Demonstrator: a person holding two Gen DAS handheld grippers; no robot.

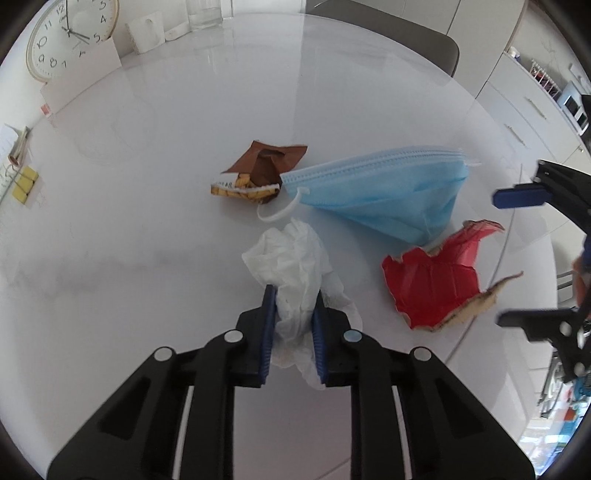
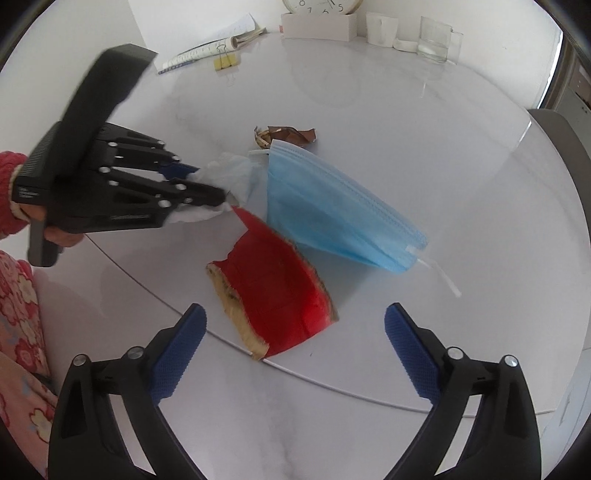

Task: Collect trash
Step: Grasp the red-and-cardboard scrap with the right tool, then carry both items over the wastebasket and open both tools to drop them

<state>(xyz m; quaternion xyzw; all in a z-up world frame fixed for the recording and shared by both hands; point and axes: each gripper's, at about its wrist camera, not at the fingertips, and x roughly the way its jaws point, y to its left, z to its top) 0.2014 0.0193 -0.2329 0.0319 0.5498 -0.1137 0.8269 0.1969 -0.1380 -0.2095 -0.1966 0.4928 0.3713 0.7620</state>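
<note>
My left gripper (image 1: 293, 299) is shut on a crumpled white tissue (image 1: 291, 258), which bulges out ahead of the blue pads. The same gripper (image 2: 210, 182) and the tissue (image 2: 232, 171) show in the right wrist view. A blue face mask (image 1: 384, 192) (image 2: 332, 210) lies beyond the tissue on the white table. A torn red cardboard piece (image 1: 436, 288) (image 2: 277, 288) lies to the right. A brown and yellow wrapper (image 1: 258, 173) (image 2: 288, 134) lies farther back. My right gripper (image 2: 295, 325) is open and empty, just short of the red cardboard; it also shows in the left wrist view (image 1: 517, 258).
At the table's far edge stand a clock (image 1: 70, 33), a white cup (image 2: 380, 27) and a glass (image 2: 436, 38). A notebook (image 2: 207, 48) and yellow binder clips (image 2: 225, 61) lie at the far left. A grey chair back (image 1: 388, 33) stands behind the table.
</note>
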